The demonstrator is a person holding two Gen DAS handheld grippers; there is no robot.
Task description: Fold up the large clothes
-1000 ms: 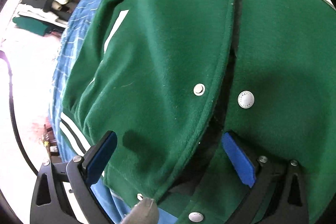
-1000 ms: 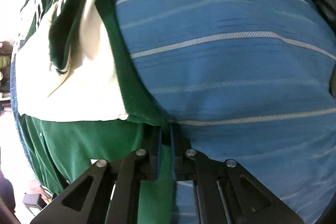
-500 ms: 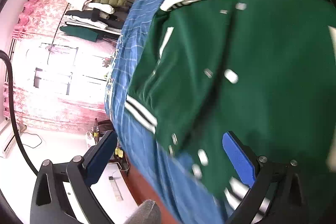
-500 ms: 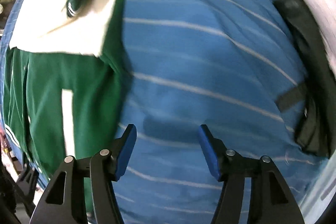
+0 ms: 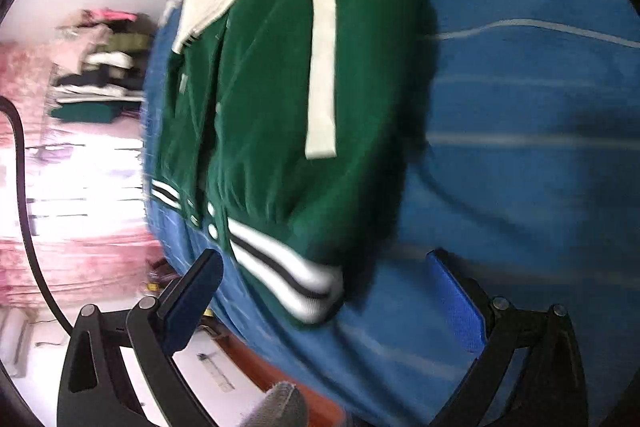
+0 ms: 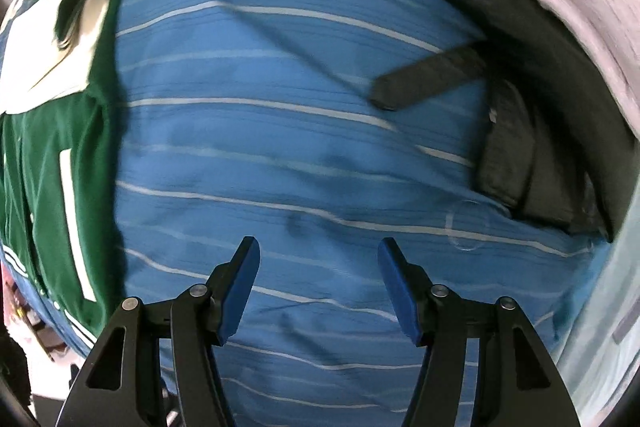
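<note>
Green jacket (image 5: 272,99) lay folded on the blue striped bed (image 6: 280,131); both tools, left (image 5: 324,291) and right (image 6: 318,275), hung released beside it, empty.

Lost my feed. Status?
Both grippers, left and right, open, empty. Green jacket flat on blue bedspread. Dark garment lies aside.

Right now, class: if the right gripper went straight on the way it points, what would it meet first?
Most likely the blue striped bedcover. The right gripper points down at it with jaws open and empty. The green jacket lies off to one side, the dark garment to the other.
</note>
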